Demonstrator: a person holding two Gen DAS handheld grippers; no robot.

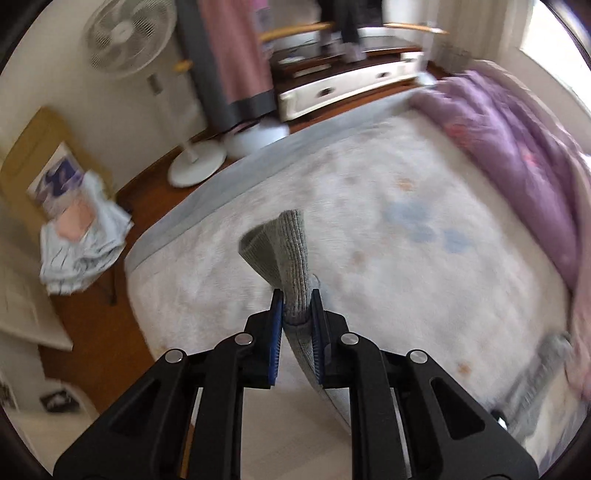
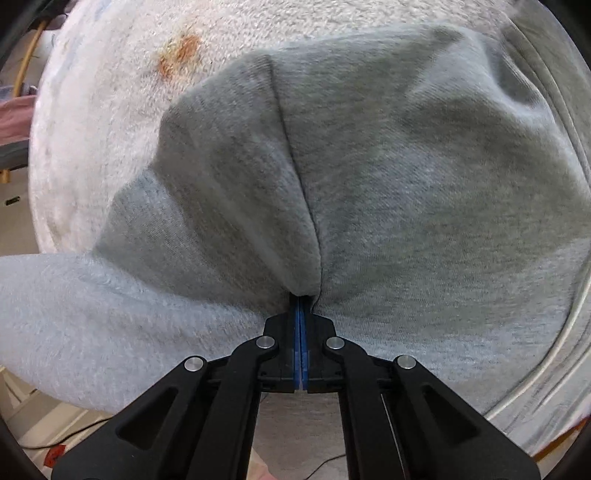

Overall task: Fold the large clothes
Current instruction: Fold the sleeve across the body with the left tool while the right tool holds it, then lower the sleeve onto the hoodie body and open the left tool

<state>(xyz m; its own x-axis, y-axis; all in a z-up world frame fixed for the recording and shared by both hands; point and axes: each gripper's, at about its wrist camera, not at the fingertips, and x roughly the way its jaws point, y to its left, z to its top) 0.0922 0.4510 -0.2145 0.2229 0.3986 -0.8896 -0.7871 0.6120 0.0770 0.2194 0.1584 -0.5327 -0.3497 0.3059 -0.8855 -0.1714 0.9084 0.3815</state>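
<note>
I am looking down over a wide bed covered in a pale fleecy blanket with faint orange and blue marks, which fills the middle of the left wrist view; a purple quilt is heaped along its upper right edge, and a white fan stands on the floor at upper left. The thing I am folding is a grey sweatshirt. In the right wrist view it fills most of the frame, spread on the blanket, with a seam running from upper centre straight down into my tool. My right gripper is clenched flat on a pinch of that fabric at lower centre, blue pads pressed together around it. My left gripper grasps a ribbed grey edge, a cuff or hem, I cannot tell which; it stands up from between the jaws at centre, well clear of the blanket. From there a grey band drops to the lower frame edge, and more grey cloth lies blurred at lower right. I judge the garment's long axis runs between my two grips, so the next fold depends on carrying the raised left end toward the pinned right.
</note>
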